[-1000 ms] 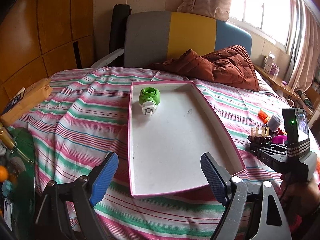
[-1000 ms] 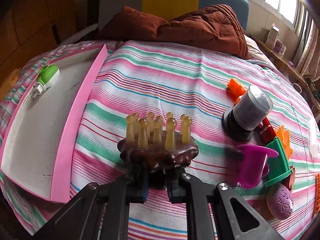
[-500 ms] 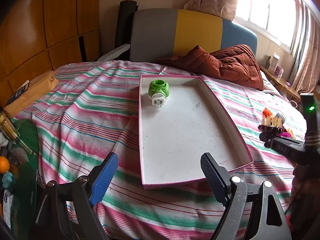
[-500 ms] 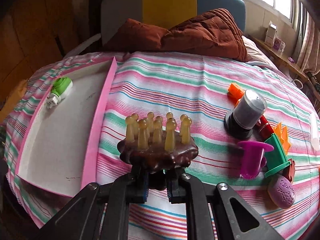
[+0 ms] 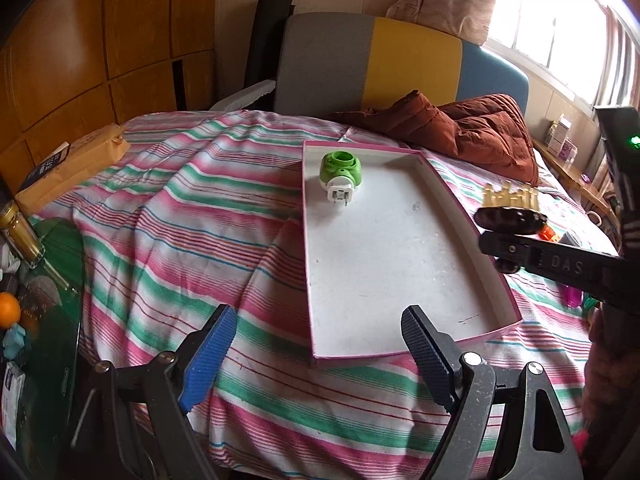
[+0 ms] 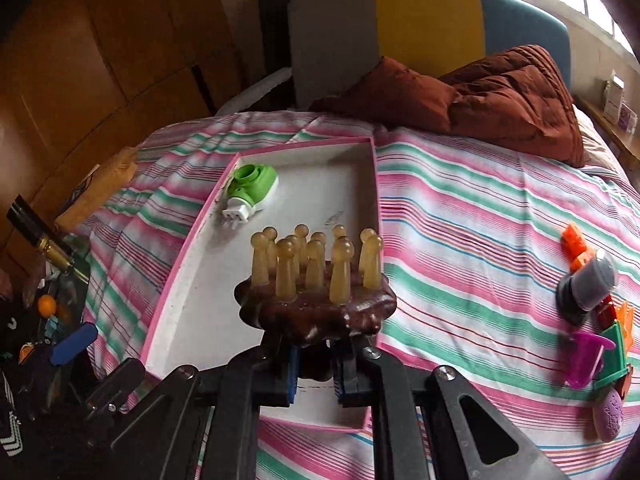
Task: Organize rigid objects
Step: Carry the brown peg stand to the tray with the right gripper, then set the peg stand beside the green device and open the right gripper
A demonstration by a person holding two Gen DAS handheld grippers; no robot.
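Each camera is riding on a handheld gripper, looking forward and down along its fingers at the striped bed (image 5: 192, 216). The left view is facing the bed's near edge; the right is hovering closer over the white tray (image 6: 192, 280). Both are sharing tray and headboard (image 5: 408, 64).

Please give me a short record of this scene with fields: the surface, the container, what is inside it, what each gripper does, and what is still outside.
surface: striped bedspread
container: shallow white tray with pink rim, lying on the bedspread
inside container: green plug-in device, at the far end
left gripper: jaws open, empty, near the tray's near end
right gripper: jaws shut on the brown massager with amber pegs, held above the tray
outside: small toys grouped on the bedspread to the right
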